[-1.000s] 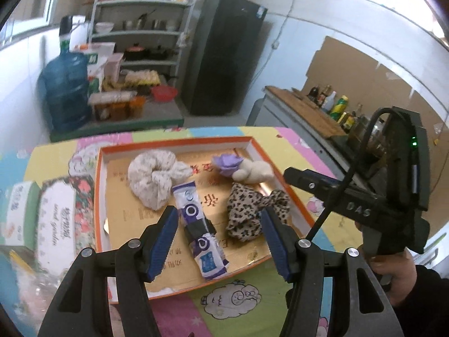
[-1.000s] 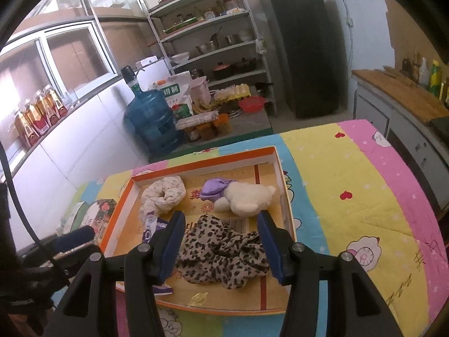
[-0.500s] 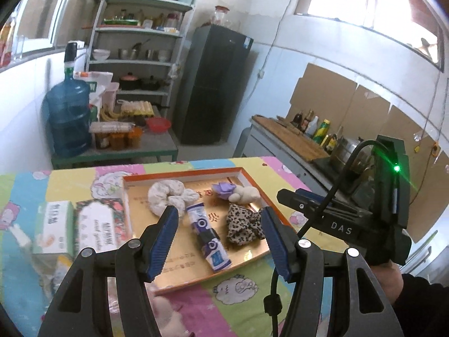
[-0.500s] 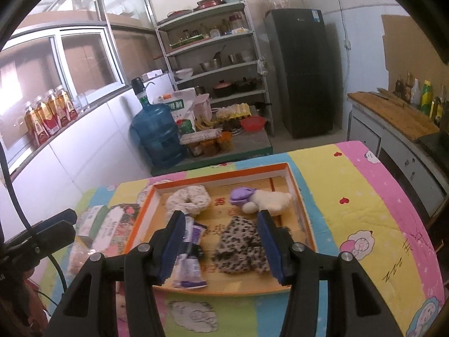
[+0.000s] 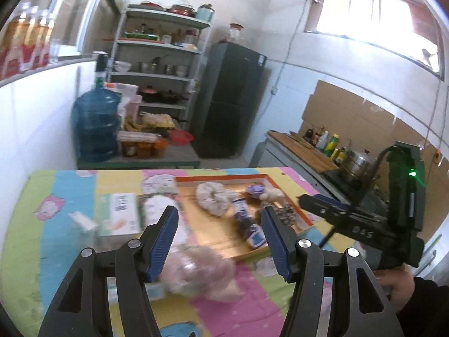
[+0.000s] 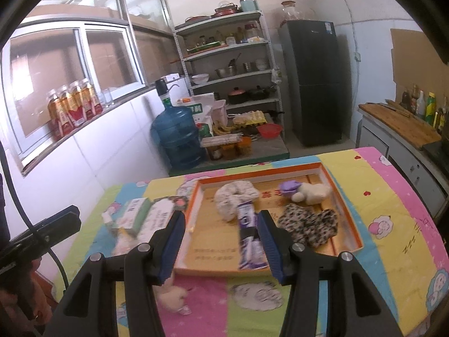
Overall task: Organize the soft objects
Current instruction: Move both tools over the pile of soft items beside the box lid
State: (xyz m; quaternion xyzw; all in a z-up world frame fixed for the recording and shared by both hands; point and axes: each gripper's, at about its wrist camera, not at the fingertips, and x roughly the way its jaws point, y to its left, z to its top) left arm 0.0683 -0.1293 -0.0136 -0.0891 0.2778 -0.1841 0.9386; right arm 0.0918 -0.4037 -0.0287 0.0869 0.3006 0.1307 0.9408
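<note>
An orange-rimmed tray point(image 5: 221, 179) point(image 6: 258, 172) on the patterned table holds a white scrunchie point(image 5: 213, 200) point(image 6: 235, 196), a purple-and-white tube point(image 5: 247, 223) point(image 6: 248, 233), a leopard-print scrunchie point(image 6: 308, 224) and a cream plush with a purple cap point(image 6: 306, 192). Outside the tray, near its front left corner, lies a blurred pink fluffy thing point(image 5: 202, 272) point(image 6: 171, 299). My left gripper point(image 5: 219, 224) hovers open above the pink thing, apart from it. Raised in front of the tray, my right gripper point(image 6: 221, 224) is open and holds nothing.
Two tissue boxes point(image 5: 120, 213) point(image 6: 134, 213) and a small white pack lie left of the tray. Beyond the table stand a blue water jug point(image 6: 176, 137), a low bench with food, shelves and a dark fridge point(image 6: 311, 81). A counter with bottles runs along the right.
Both grippers have drawn back and risen away from the tray, which now looks smaller and farther off. The pink fluffy thing has come into view. Neither jaw gap has changed.
</note>
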